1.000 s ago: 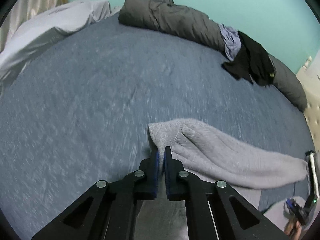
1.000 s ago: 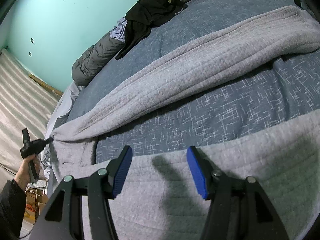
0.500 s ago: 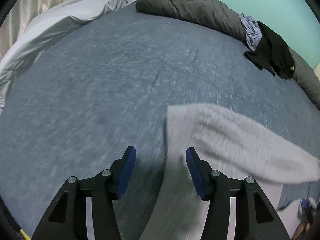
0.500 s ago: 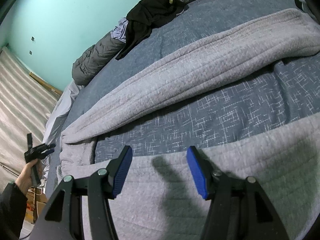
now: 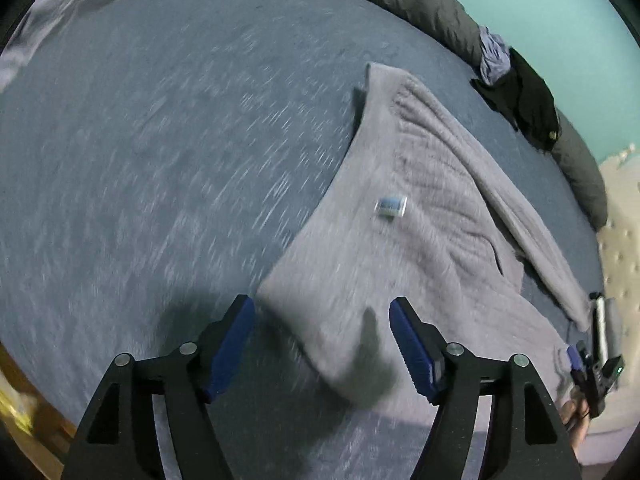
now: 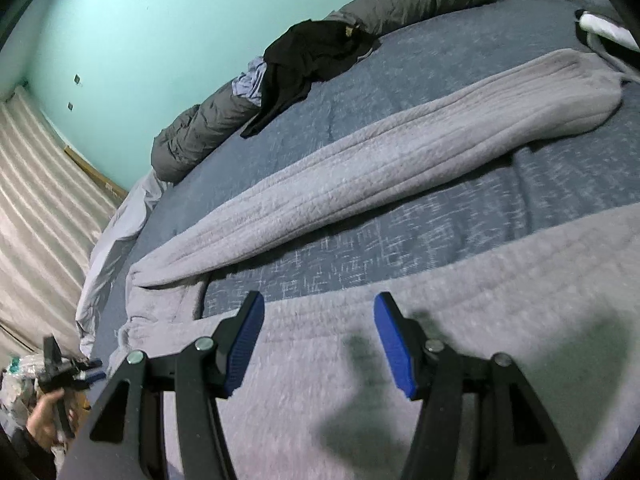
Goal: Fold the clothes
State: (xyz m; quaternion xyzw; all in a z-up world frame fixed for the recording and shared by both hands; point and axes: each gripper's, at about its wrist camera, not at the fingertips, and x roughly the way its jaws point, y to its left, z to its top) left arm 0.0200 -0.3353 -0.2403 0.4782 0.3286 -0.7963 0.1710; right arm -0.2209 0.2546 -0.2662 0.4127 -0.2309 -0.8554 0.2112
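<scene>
Both grippers hover above the grey garment (image 5: pixel 404 240), gripping nothing: left gripper (image 5: pixel 322 344) jaws opening, right gripper (image 6: pixel 319 340) jaws spread. Best to pinch the garment's near edge squarely before folding.

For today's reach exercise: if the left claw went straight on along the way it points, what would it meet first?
Most likely the grey sweater lying on the blue bedspread, near its lower corner. The left claw, jaws opening and empty, aims down there, though blur leaves depth uncertain.
</scene>
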